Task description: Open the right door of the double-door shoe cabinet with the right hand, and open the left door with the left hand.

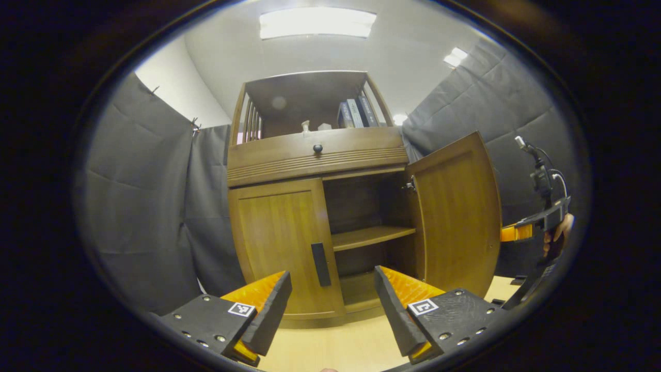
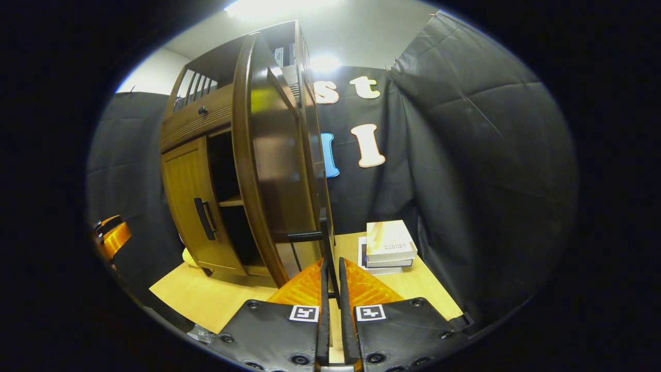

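Observation:
In the left gripper view the wooden shoe cabinet point(image 1: 315, 155) stands straight ahead. Its left door point(image 1: 279, 237) is closed, with a dark vertical handle point(image 1: 320, 264) at its inner edge. My left gripper point(image 1: 333, 289) is open, a short way in front of that handle and touching nothing. The right door point(image 1: 454, 217) is swung wide open, baring a shelf point(image 1: 369, 236). In the right gripper view that right door point(image 2: 273, 170) is seen almost edge-on, and my right gripper point(image 2: 331, 266) is shut on its thin dark handle point(image 2: 325, 240). The right gripper point(image 1: 537, 225) and the hand holding it also appear behind the open door.
A drawer with a round knob point(image 1: 317, 148) sits above the doors, with books point(image 1: 356, 112) on the top shelf. A stack of books point(image 2: 388, 245) lies on the light wooden floor point(image 2: 206, 297) right of the cabinet. Dark cloth walls point(image 2: 465, 155) close in on all sides.

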{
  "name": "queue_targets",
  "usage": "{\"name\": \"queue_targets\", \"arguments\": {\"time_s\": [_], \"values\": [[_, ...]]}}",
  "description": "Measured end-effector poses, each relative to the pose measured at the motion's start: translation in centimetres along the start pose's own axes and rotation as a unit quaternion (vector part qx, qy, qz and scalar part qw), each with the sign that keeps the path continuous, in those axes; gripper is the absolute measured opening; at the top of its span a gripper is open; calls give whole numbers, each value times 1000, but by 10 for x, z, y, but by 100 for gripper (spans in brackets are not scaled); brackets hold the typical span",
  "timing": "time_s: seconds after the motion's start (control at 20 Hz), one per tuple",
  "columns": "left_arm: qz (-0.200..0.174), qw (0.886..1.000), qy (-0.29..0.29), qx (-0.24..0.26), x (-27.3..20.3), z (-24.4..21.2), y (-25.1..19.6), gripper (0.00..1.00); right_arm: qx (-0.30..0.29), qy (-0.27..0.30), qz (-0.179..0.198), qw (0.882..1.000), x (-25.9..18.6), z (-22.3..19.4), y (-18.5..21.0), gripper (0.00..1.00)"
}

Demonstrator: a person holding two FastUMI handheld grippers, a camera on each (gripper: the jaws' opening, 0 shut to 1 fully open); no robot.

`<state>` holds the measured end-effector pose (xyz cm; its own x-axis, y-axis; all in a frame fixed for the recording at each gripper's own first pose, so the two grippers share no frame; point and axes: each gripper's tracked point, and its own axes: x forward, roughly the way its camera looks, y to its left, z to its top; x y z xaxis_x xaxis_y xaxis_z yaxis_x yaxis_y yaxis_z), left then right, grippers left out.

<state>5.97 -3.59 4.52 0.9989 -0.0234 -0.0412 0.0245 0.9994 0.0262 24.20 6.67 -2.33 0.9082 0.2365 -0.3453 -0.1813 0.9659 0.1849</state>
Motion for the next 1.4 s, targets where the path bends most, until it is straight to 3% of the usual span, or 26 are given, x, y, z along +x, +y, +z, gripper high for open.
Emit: {"name": "queue_targets", "arguments": {"time_s": [0.15,0.2,0.25,0.3,0.55,1.2,1.4], "values": [[-4,1000,-2,-1,12,-1,2,93,-13,-10,-15,1000,-10,3,-1,12],[-4,1000,-2,-1,17,-3,4,93,-16,-14,-25,999,-15,5,-4,2],[-2,1000,-1,-1,22,-5,6,93,-17,-18,-31,999,-20,8,-5,2],[-2,1000,0,-3,28,-8,8,93,-15,-22,-32,999,-25,9,-3,22],[5,1000,1,-11,66,-15,18,93,-34,-51,-76,995,-57,16,-17,98],[14,999,25,-24,171,-62,31,92,-41,-58,-137,988,-109,7,-22,95],[19,999,30,-32,203,-76,36,92,-34,-53,-149,987,-116,2,-23,99]]}}
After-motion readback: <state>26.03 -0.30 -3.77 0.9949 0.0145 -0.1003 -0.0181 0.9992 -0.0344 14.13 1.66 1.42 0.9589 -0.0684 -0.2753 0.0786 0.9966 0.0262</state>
